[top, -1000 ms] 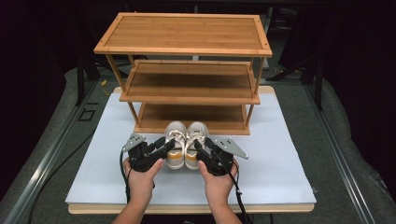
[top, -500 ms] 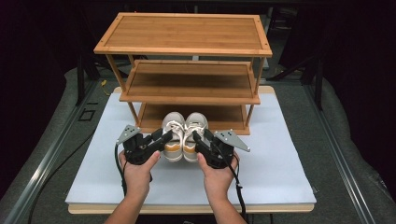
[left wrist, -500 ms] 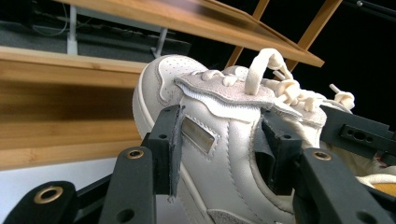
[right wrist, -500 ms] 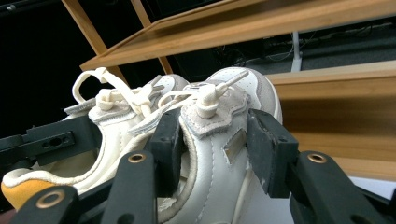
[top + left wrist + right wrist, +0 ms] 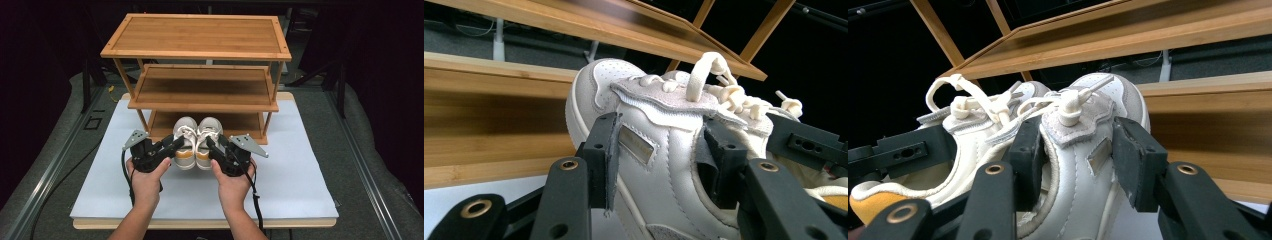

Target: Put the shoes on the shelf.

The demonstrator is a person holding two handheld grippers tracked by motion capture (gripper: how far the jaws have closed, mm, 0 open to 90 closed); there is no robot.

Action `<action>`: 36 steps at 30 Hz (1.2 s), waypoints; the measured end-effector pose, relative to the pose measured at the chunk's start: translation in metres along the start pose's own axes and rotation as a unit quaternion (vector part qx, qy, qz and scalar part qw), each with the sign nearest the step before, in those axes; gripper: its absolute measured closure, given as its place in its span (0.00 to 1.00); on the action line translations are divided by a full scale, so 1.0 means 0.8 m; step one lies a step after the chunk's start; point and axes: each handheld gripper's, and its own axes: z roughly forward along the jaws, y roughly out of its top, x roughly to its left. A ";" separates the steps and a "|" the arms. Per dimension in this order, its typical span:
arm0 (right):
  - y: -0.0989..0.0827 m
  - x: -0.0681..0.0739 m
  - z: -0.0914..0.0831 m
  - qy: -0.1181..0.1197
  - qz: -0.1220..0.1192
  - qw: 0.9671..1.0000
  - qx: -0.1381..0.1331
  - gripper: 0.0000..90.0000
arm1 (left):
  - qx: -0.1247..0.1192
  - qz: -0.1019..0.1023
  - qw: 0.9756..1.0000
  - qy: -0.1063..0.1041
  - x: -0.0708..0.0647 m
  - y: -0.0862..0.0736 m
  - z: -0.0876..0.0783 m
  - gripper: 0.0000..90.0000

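Left gripper (image 5: 659, 165) clamped on left sneaker (image 5: 664, 150); right gripper (image 5: 1080, 155) clamped on right sneaker (image 5: 1088, 160). Uppers soft, light; pads pinch side walls, laces above fingers.

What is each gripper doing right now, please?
Left gripper: closed on the left shoe, one jaw inside its opening.
Right gripper: closed on the right shoe, likewise.
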 end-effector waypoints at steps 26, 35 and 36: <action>0.023 0.007 -0.003 0.003 -0.005 1.000 -0.012 0.63 | -0.008 0.005 1.000 -0.005 -0.006 0.025 -0.003 0.62; 0.039 0.002 0.001 0.004 0.001 1.000 -0.017 0.63 | -0.004 0.018 1.000 -0.008 -0.010 0.046 0.008 0.62; 0.041 0.001 0.001 0.005 0.000 1.000 -0.017 0.63 | -0.004 0.016 1.000 -0.010 -0.009 0.049 0.010 0.62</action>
